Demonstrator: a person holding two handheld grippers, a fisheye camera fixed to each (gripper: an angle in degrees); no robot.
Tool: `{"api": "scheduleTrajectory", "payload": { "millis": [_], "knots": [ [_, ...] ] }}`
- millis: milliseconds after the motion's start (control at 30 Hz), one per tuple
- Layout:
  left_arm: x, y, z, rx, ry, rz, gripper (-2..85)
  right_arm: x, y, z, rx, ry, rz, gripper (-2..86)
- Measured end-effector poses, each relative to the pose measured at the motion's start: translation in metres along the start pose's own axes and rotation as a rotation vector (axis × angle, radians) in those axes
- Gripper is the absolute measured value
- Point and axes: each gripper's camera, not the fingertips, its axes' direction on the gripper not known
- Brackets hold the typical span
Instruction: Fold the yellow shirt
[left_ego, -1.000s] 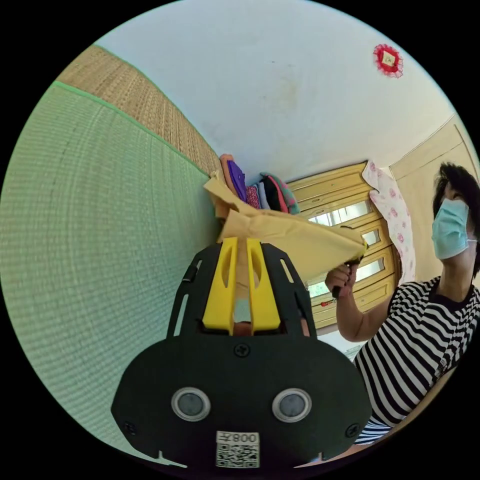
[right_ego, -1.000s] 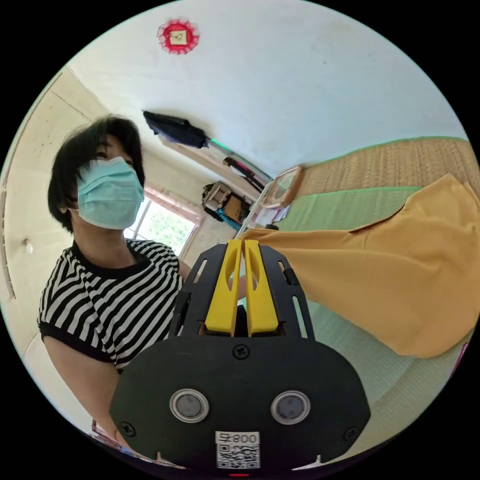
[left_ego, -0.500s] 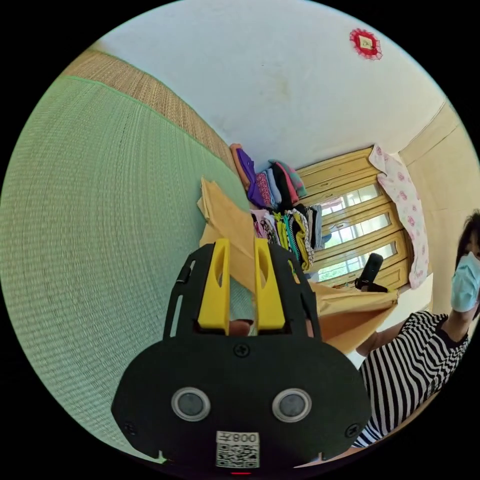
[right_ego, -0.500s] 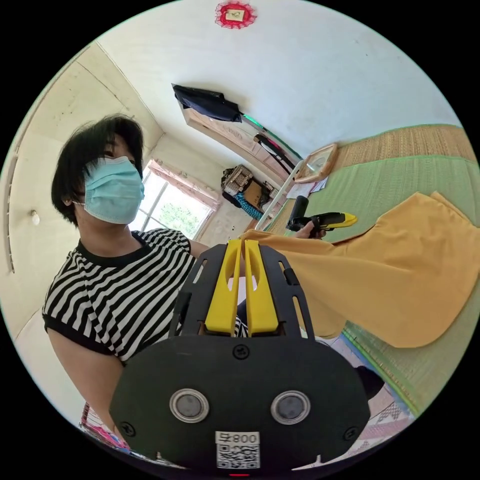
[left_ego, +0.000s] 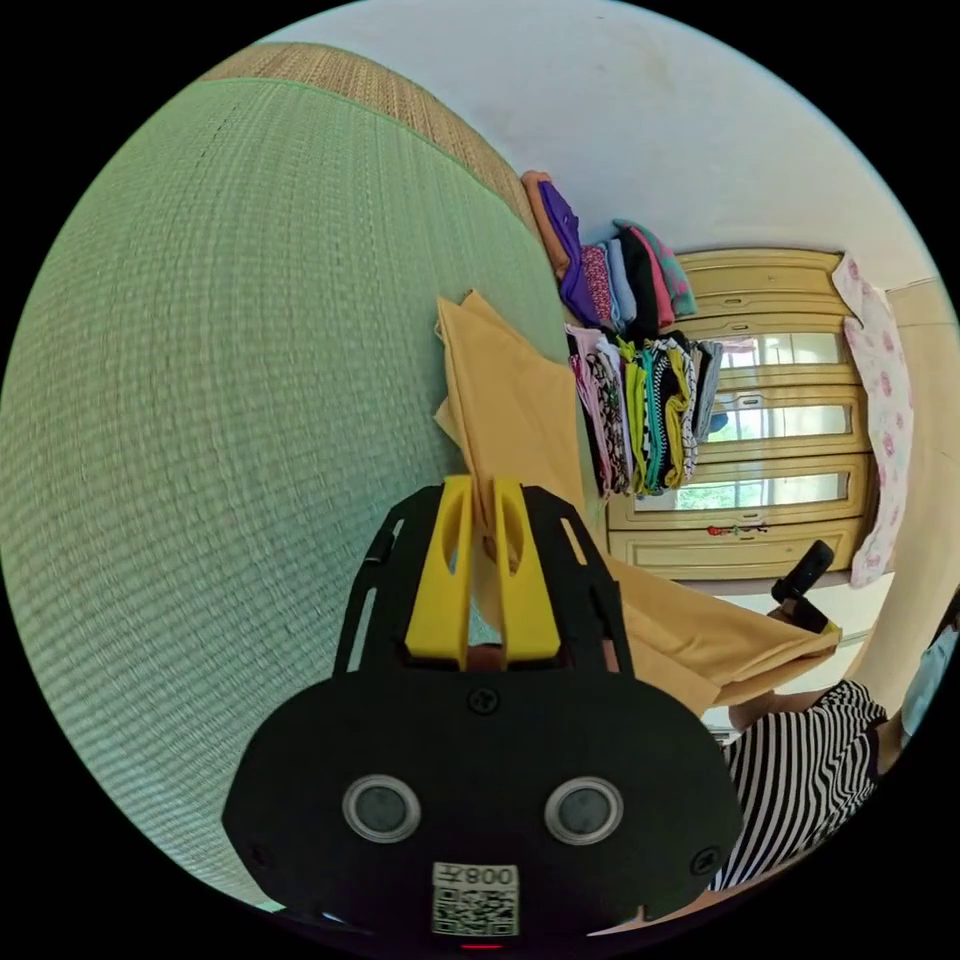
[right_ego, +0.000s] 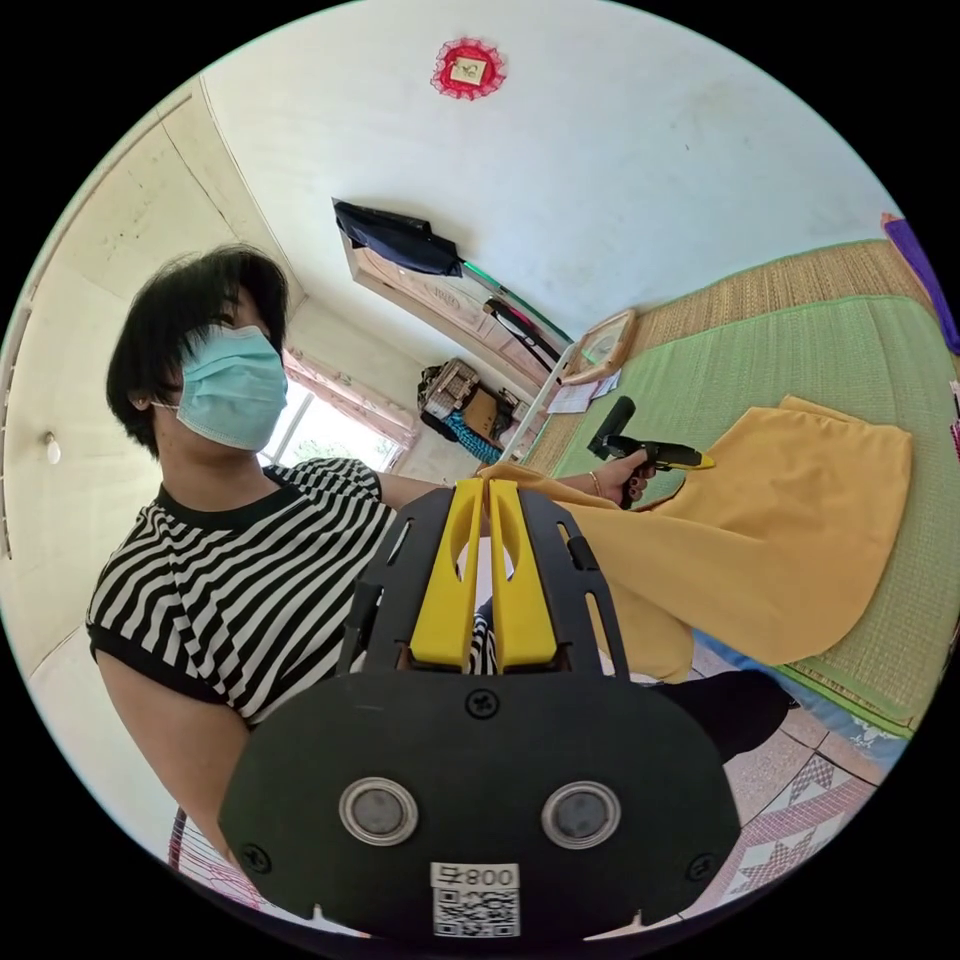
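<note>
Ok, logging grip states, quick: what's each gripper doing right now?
Left gripper: shut on the yellow cotton shirt.
Right gripper: shut on the same shirt's edge.

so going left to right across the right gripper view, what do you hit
person in a striped top → right gripper, jaws shut on the yellow shirt → left gripper → the shirt spread on the green mat

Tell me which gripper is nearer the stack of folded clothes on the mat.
Left. The left gripper holds the yellow shirt over the green mat, close to the stack of folded clothes. The right gripper holds the shirt's other end off the mat's edge, by the person.
</note>
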Motion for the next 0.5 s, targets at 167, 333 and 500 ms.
{"api": "scheduleTrajectory", "payload": {
  "millis": [167, 333, 500],
  "knots": [
    [-0.015, 0.044, -0.046, 0.078, 0.104, 0.014, 0.9, -0.004, 0.020, -0.030, 0.023, 0.021, -0.014, 0.6],
    [-0.015, 0.122, -0.137, 0.229, 0.224, 0.075, 0.5, -0.026, 0.039, -0.058, 0.039, 0.074, -0.067, 0.6],
    [-0.017, 0.217, -0.235, 0.400, 0.308, 0.123, 0.4, -0.054, 0.060, -0.089, 0.076, 0.132, -0.123, 0.6]
  ]
}}
